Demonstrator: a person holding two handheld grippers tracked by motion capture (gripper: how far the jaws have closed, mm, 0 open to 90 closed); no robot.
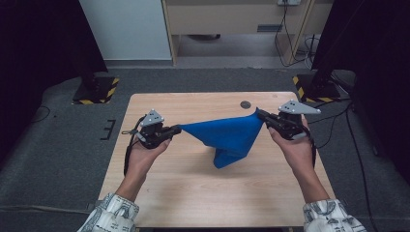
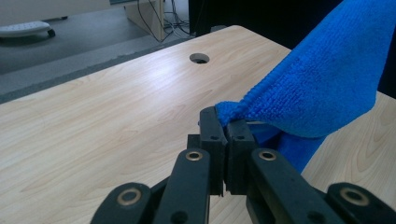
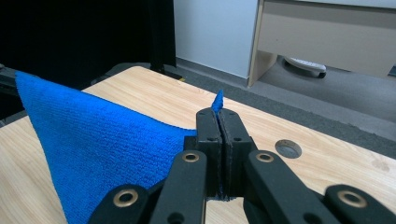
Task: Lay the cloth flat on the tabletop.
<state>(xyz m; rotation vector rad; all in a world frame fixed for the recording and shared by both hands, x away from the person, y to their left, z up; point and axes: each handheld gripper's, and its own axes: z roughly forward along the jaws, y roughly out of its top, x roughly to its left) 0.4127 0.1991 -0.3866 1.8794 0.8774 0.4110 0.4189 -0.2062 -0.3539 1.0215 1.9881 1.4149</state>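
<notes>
A blue cloth (image 1: 227, 136) hangs stretched above the middle of a wooden table (image 1: 193, 193), held by two corners — one in each of the hand-held grippers a person works from the near edge. The left gripper (image 1: 175, 129) has its jaws pressed together on the cloth's left corner, and the left gripper view shows the hem (image 2: 229, 112) pinched between them; the right gripper (image 1: 260, 114) is clamped just as tightly on the opposite corner, a small blue tip (image 3: 217, 100) poking up past its jaws. Held this way, the top edge runs taut between the grippers while the rest sags to a point that touches the table below — it looks like the cloth is being spread out, ready to be laid flat or folded. Both forearms reach in from patterned sleeves (image 1: 113, 212), wrists angled inward, so the grippers face each other across the cloth. A round hole (image 1: 245, 104) in the table lies just behind the cloth.
</notes>
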